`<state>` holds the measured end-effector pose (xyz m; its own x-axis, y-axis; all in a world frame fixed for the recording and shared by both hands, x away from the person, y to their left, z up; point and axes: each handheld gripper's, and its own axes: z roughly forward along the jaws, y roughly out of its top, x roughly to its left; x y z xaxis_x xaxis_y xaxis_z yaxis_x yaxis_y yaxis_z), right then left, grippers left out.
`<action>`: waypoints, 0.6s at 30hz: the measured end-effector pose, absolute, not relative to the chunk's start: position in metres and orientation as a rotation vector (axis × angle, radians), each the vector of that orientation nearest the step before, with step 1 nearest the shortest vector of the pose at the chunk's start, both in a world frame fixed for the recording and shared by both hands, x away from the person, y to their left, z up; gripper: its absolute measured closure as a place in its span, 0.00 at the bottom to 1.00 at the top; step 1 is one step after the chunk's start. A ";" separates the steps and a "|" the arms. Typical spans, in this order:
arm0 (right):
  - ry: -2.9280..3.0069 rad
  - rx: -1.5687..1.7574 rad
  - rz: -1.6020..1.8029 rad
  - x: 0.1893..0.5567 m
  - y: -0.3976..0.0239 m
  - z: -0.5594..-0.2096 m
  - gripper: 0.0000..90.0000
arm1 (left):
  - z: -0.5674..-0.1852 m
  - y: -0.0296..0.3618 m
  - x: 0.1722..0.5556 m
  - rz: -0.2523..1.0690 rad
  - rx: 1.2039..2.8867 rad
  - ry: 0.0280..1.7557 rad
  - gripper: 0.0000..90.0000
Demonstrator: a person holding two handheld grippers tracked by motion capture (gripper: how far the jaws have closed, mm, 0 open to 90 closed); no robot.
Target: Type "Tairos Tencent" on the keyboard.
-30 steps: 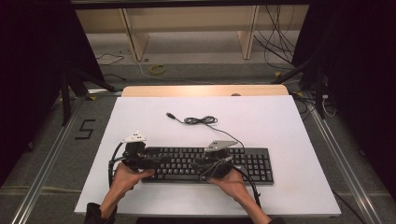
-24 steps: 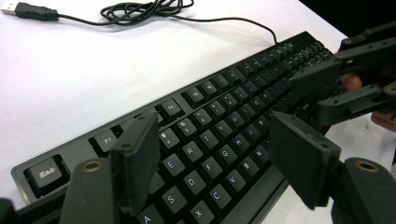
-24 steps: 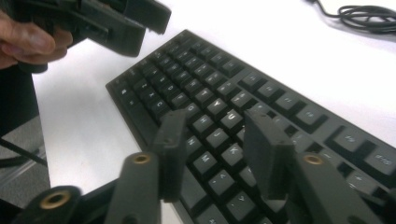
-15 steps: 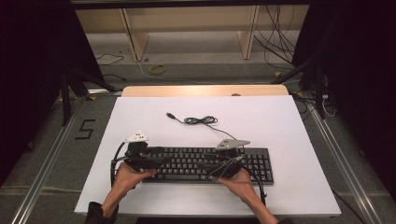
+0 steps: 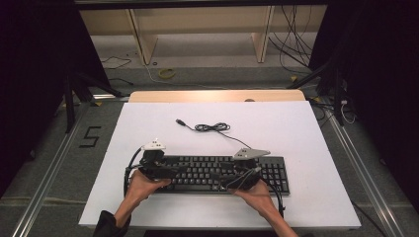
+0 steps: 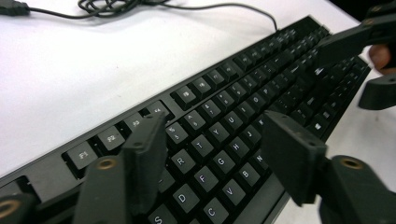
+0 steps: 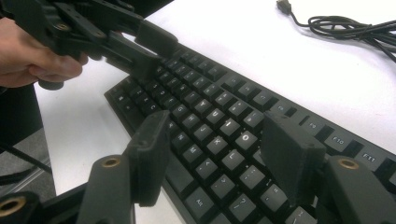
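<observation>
keyboard [image 5: 217, 173] beneath both tools, left [image 6: 215, 154], right [image 7: 215, 154].

Left black two-jaw tool [image 6: 219, 163] with brass-coloured screws behind flat rectangular pads; right black two-jaw tool [image 7: 219, 158] likewise, grey three-cornered plate above; dark sleeve [image 5: 106, 224].

white table [image 5: 148, 123] | black keyboard [image 5: 212, 173] lying flat | coiled cable [image 5: 210, 127] behind keyboard

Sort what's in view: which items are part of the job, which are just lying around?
In the job:
- black keyboard
- its cable, coiled on the white table
- left gripper, jaws open over the keys
- right gripper, jaws open over the keys

Lying about:
- yellow ring on the floor
- floor cables
- wooden frame
</observation>
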<state>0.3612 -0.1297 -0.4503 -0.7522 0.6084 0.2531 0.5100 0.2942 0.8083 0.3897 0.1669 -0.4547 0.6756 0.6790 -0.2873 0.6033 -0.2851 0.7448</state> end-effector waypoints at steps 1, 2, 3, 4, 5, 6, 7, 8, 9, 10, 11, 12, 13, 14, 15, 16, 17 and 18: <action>2.441 1.061 1.468 0.361 -0.130 -0.450 0.48 | -0.455 0.165 0.390 0.105 1.996 0.988 0.51; 2.443 1.062 1.470 0.360 -0.131 -0.450 0.48 | -0.456 0.162 0.391 0.106 2.001 0.987 0.53; 2.439 1.065 1.473 0.360 -0.131 -0.450 0.48 | -0.457 0.160 0.392 0.104 2.010 0.988 0.56; 2.439 1.063 1.472 0.359 -0.132 -0.450 0.48 | -0.457 0.158 0.393 0.100 2.019 0.988 0.58; 2.439 1.060 1.473 0.359 -0.133 -0.449 0.48 | -0.458 0.156 0.393 0.096 2.023 0.988 0.59; 2.438 1.061 1.474 0.358 -0.133 -0.449 0.48 | -0.459 0.155 0.394 0.089 2.030 0.990 0.62; 2.437 1.057 1.477 0.357 -0.134 -0.449 0.48 | -0.460 0.154 0.394 0.088 2.040 0.990 0.65; 2.437 1.060 1.478 0.357 -0.134 -0.449 0.48 | -0.461 0.153 0.395 0.089 2.046 0.993 0.67; 2.436 1.058 1.478 0.356 -0.134 -0.449 0.48 | -0.462 0.152 0.396 0.090 2.051 0.999 0.70; 2.432 1.054 1.481 0.356 -0.135 -0.449 0.48 | -0.463 0.152 0.397 0.087 2.055 1.004 0.72; 2.433 1.055 1.483 0.355 -0.135 -0.449 0.48 | -0.464 0.151 0.398 0.085 2.056 1.008 0.74; 2.433 1.055 1.483 0.354 -0.135 -0.449 0.48 | -0.465 0.150 0.399 0.085 2.061 1.008 0.77; 2.433 1.056 1.482 0.354 -0.136 -0.449 0.47 | -0.465 0.149 0.400 0.090 2.066 1.007 0.79; 2.431 1.054 1.484 0.353 -0.136 -0.449 0.46 | -0.466 0.147 0.400 0.091 2.071 1.010 0.81; 2.431 1.051 1.486 0.353 -0.136 -0.449 0.46 | -0.467 0.146 0.401 0.093 2.081 1.006 0.83; 2.432 1.052 1.484 0.352 -0.137 -0.448 0.45 | -0.468 0.145 0.402 0.094 2.083 1.010 0.85; 2.430 1.056 1.483 0.351 -0.137 -0.448 0.44 | -0.469 0.144 0.403 0.094 2.094 1.008 0.87; 2.428 1.054 1.484 0.351 -0.138 -0.448 0.44 | -0.469 0.142 0.403 0.090 2.098 1.013 0.89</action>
